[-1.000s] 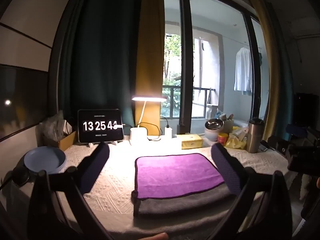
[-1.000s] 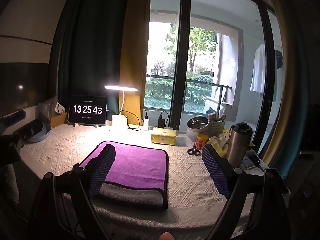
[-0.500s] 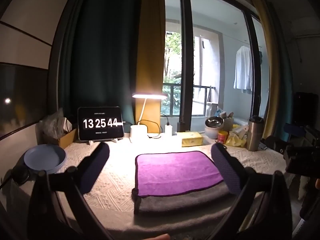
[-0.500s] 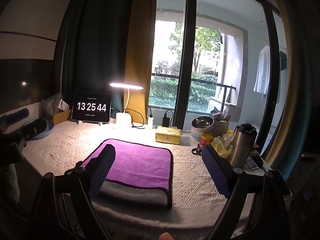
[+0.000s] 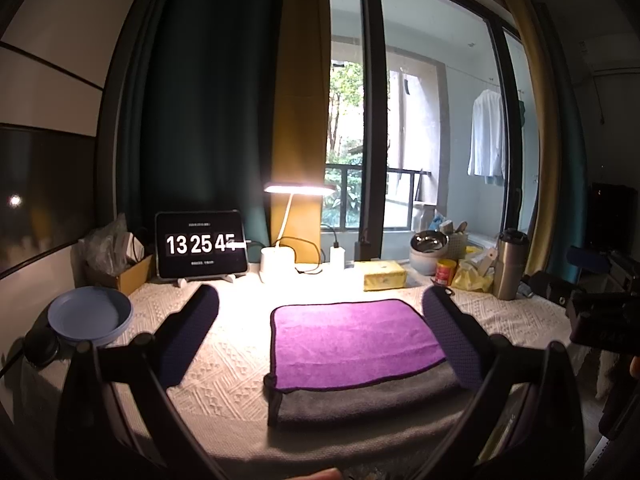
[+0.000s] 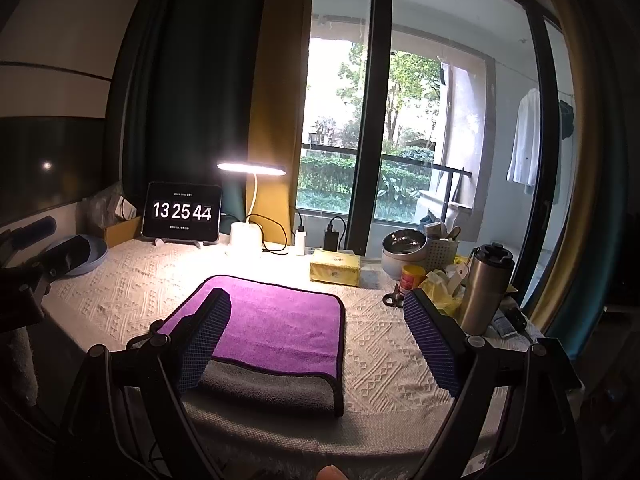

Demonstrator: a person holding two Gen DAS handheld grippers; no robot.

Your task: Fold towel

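A folded towel, purple on top with a grey layer showing along its near edge, lies flat near the front of the table; it also shows in the right wrist view. My left gripper is open and empty, held above the table's front edge with its fingers either side of the towel. My right gripper is open and empty, its left finger over the towel's left part. Neither gripper touches the towel.
The table has a white textured cloth. At the back stand a clock tablet, a lit desk lamp, a yellow tissue pack, a steel bowl and a steel flask. A blue plate sits at the left.
Both grippers have risen and tilted slightly, so the table sits lower in both views. The towel has not moved. Both grippers stay open.
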